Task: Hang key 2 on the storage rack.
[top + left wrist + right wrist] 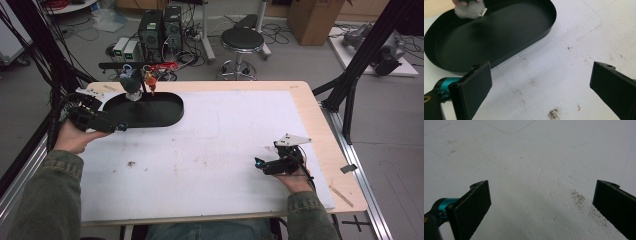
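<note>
A lab is indicated: computer towers (160,27) and tangled cables (192,35) are seen on the floor, beside a stool (241,42) and black framing (372,47).

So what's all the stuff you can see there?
Tray: one, black, oval, far-left of the mat.
Toys: a small cluster, white fluffy one plus grey and red bits, at the tray's far end; exact count unclear.
Mat: one, white, stained, covering the table.
Table: one, light wood.
Stool: one, black, on the floor beyond.
Box: one, brown cardboard, far floor.
Left hand-held gripper: black, open, beside the tray.
Right hand-held gripper: black, open, over bare mat.
Sleeves: two, green.
</note>
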